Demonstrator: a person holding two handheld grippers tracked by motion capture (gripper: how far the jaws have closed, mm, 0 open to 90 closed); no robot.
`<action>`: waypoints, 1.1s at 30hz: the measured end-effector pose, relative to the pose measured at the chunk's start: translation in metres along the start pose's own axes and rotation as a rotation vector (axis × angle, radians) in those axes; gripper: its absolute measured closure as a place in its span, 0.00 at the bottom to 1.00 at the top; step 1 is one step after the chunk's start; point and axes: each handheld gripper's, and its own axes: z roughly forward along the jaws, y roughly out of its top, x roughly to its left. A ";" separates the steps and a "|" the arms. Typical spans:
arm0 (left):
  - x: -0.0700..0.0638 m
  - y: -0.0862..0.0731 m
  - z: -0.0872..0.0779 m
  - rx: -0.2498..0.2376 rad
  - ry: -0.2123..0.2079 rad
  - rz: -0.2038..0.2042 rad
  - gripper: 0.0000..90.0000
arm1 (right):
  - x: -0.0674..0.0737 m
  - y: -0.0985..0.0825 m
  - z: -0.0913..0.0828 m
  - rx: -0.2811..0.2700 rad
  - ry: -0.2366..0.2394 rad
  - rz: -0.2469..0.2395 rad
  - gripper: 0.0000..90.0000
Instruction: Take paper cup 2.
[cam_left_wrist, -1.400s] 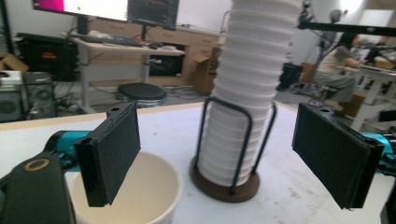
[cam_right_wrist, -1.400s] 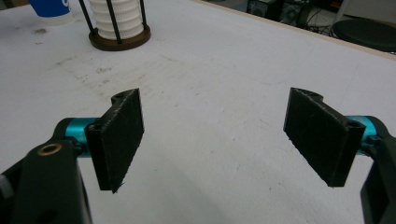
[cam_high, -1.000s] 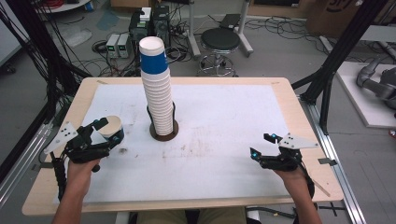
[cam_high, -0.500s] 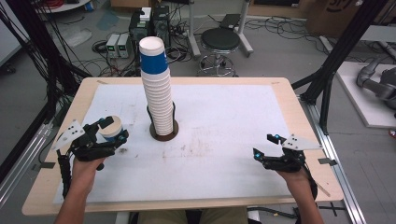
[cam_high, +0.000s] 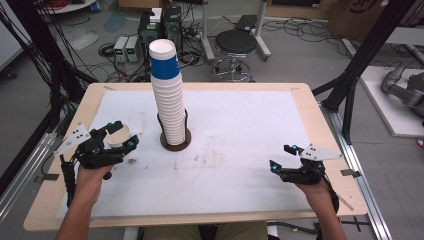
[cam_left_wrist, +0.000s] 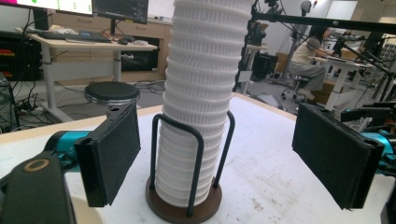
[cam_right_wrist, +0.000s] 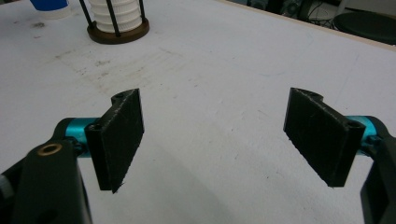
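A tall stack of white ribbed cups (cam_high: 169, 107), topped by a blue-banded cup (cam_high: 164, 62), stands in a black wire holder on a round brown base (cam_high: 175, 145) left of the table's centre. A single cup (cam_high: 121, 132) stands on the mat just left of the holder, and in the right gripper view the cup (cam_right_wrist: 46, 7) shows a blue wall. My left gripper (cam_high: 121, 137) hovers at this cup, jaws wide open. In the left gripper view nothing sits between the pads, and the stack (cam_left_wrist: 201, 93) rises beyond them. My right gripper (cam_high: 281, 157) rests open at the near right, empty (cam_right_wrist: 212, 135).
A white mat (cam_high: 240, 125) covers most of the wooden table (cam_high: 310, 100). Behind the table are a black stool (cam_high: 235, 42), grey boxes and cables on the floor. Black frame posts (cam_high: 350, 85) stand at the right, a rail (cam_high: 25, 170) at the left.
The left gripper has shifted only slightly around the single cup. The right gripper, the stack and the holder are where they were.
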 end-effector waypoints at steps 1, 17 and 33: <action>-0.001 0.002 0.000 -0.002 -0.002 0.002 0.17 | 0.000 0.000 0.000 0.001 0.001 0.000 0.23; -0.007 0.063 0.022 0.009 -0.085 0.014 0.17 | 0.002 0.002 0.003 0.009 0.009 -0.005 0.23; -0.011 0.122 0.048 0.027 -0.094 0.057 0.17 | 0.002 0.002 0.003 0.002 0.017 -0.010 0.23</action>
